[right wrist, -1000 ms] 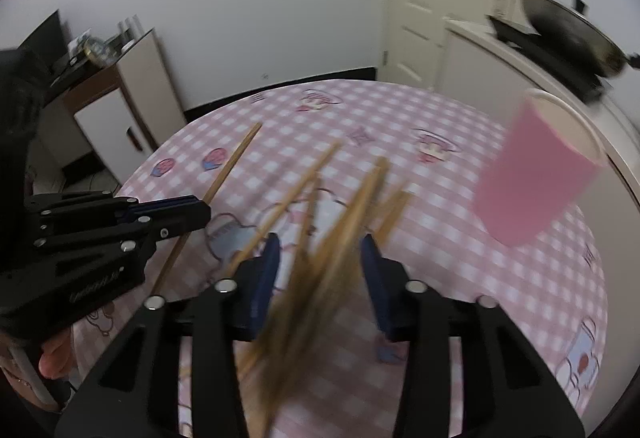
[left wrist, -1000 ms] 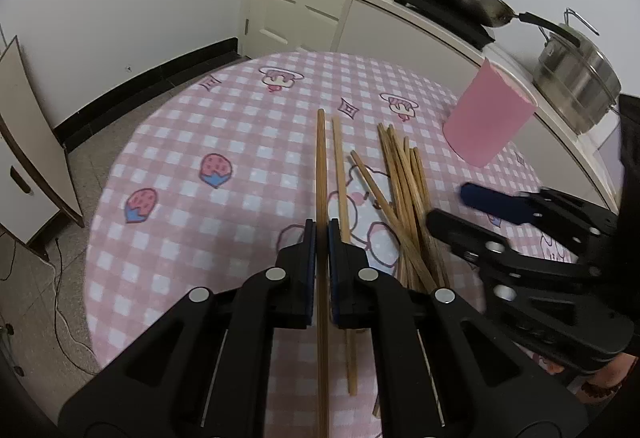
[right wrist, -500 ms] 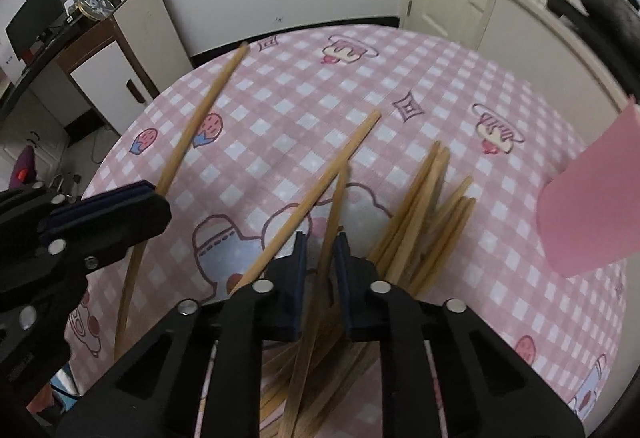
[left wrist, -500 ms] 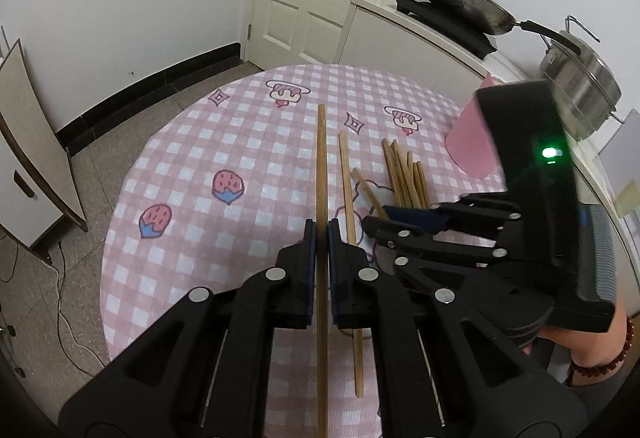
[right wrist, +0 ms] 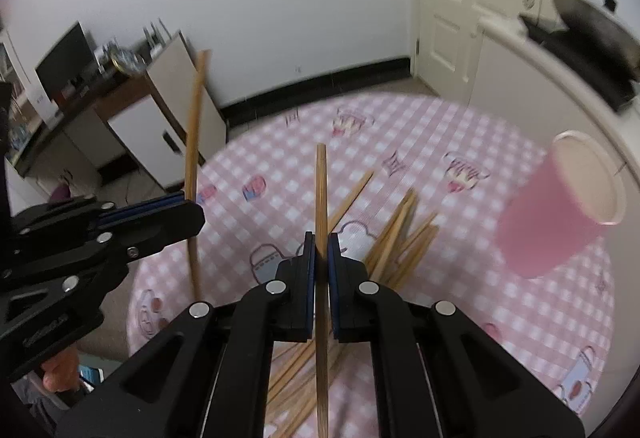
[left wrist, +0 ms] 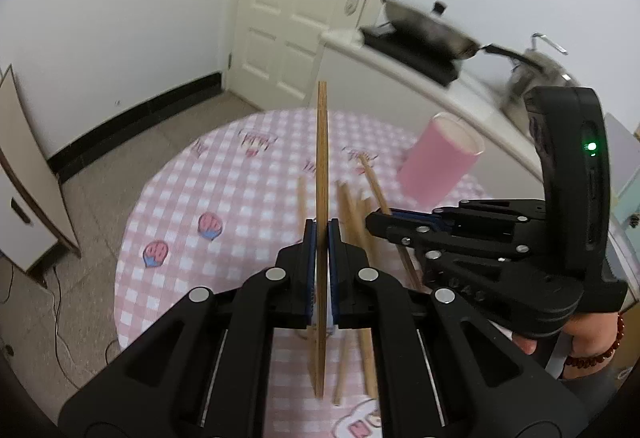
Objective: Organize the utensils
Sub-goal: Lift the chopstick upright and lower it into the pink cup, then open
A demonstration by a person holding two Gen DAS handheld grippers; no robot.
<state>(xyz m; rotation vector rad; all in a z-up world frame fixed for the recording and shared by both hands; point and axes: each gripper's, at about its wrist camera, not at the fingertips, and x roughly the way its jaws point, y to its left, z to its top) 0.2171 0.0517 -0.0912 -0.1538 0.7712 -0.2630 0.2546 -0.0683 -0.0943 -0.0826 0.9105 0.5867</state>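
Note:
My left gripper is shut on one wooden chopstick and holds it above the table; it also shows in the right wrist view. My right gripper is shut on another chopstick, lifted off the table; it shows in the left wrist view. Several loose chopsticks lie in a pile on the pink checked tablecloth. A pink cup stands at the right, also seen in the left wrist view.
The round table's edge drops to a tiled floor at the left. A white counter with a wok and a steel pot stands behind the table. A white cabinet stands at the left, a door behind.
Both grippers have risen from the table, each with a chopstick. The right gripper shut on its chopstick half a second ago and has lifted it out of the pile.

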